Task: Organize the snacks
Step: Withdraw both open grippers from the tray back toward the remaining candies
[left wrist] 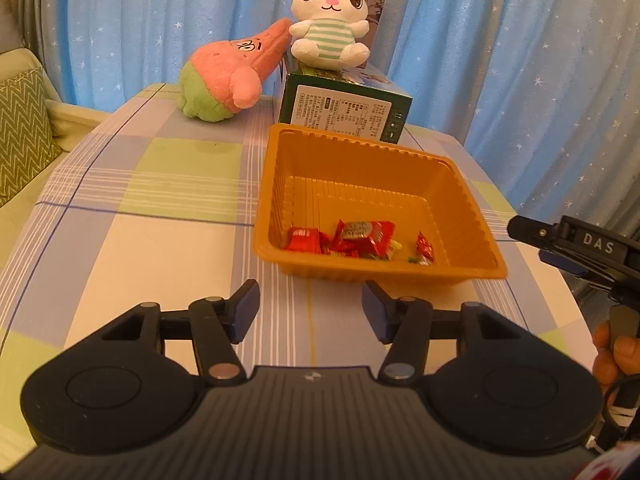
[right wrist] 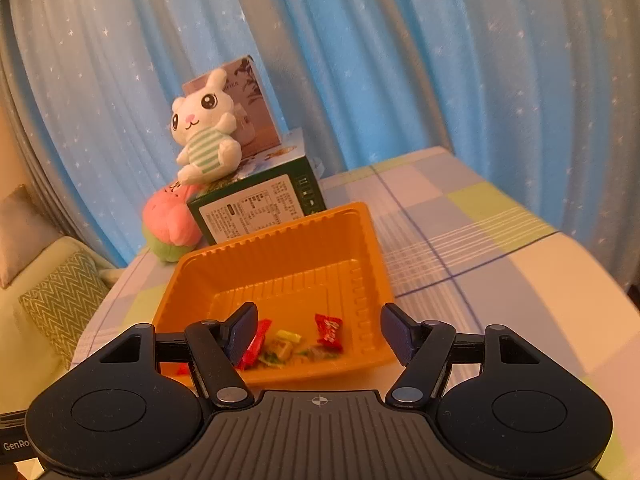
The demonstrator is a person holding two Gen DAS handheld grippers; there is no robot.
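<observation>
An orange plastic tray [left wrist: 472, 216] stands on the checked tablecloth and also shows in the right wrist view [right wrist: 276, 256]. Several wrapped snacks lie at its near end: red packets [left wrist: 360, 236] and a small red one [left wrist: 425, 248]; in the right wrist view a red candy [right wrist: 329, 332] and yellow-green ones [right wrist: 282, 346]. My left gripper [left wrist: 310, 312] is open and empty, just in front of the tray's near wall. My right gripper [right wrist: 320, 332] is open and empty, above the tray's near end. Its side shows in the left wrist view [left wrist: 576, 244].
A green box [left wrist: 344, 108] stands behind the tray with a white plush rabbit [left wrist: 330, 20] on it and a taller box behind. A pink and green plush [left wrist: 228, 76] lies to its left. A blue curtain hangs behind; a sofa cushion [left wrist: 20, 128] is left.
</observation>
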